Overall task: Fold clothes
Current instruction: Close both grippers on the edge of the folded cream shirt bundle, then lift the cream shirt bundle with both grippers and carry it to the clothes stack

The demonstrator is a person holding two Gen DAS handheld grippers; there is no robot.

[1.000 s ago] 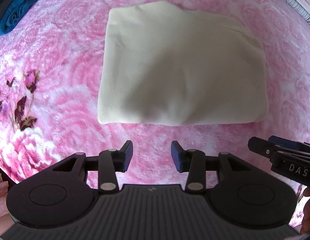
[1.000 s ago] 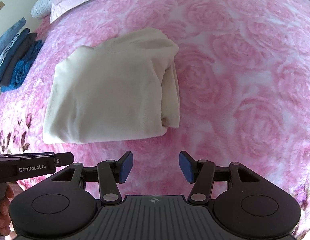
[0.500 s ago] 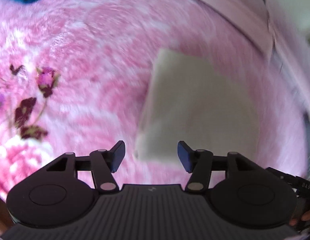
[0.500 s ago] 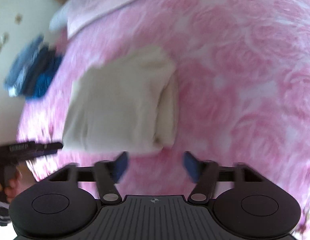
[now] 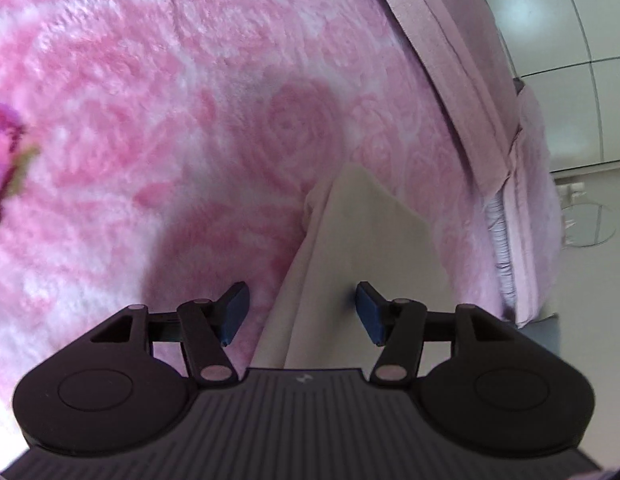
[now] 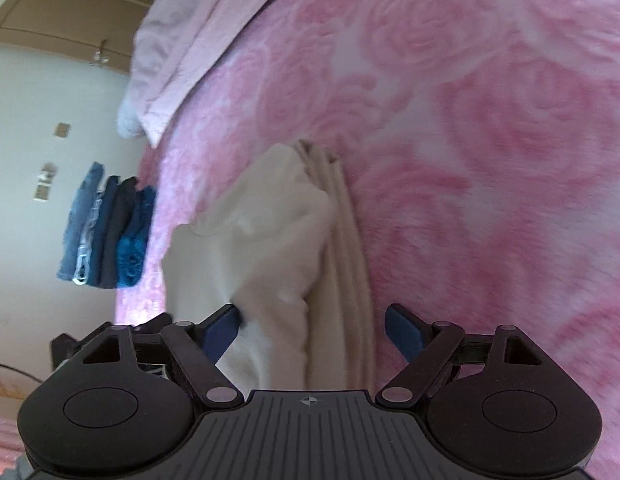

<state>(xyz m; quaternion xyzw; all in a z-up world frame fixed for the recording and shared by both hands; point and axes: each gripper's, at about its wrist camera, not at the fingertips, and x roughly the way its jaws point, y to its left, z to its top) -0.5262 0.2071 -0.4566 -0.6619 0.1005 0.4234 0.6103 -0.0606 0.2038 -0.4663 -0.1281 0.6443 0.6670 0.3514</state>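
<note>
A cream folded garment (image 5: pixel 357 236) lies on the pink rose bedspread (image 5: pixel 158 92). My left gripper (image 5: pixel 302 312) stands open low over one side edge of it. The cloth's edge runs between the jaws; one pad hangs over the bedspread, the other over the top layer, and neither presses. In the right wrist view the garment (image 6: pixel 270 240) shows its stacked folds on the opposite side. My right gripper (image 6: pixel 313 334) is wide open and straddles that layered edge. Its left fingertip (image 6: pixel 222 330) sits against the cloth without pinching.
A stack of folded blue and dark clothes (image 6: pixel 106 236) sits at the bed's far edge. A pale pink quilt (image 6: pixel 182 40) lies along the head of the bed, also seen as a pale pink quilt (image 5: pixel 461 80) near the bed's side. Beyond are a wall and tiled floor.
Both grippers have dropped close to the garment's two ends and rolled. Both jaws have spread wider. The garment now lies between each pair of jaws instead of ahead of them.
</note>
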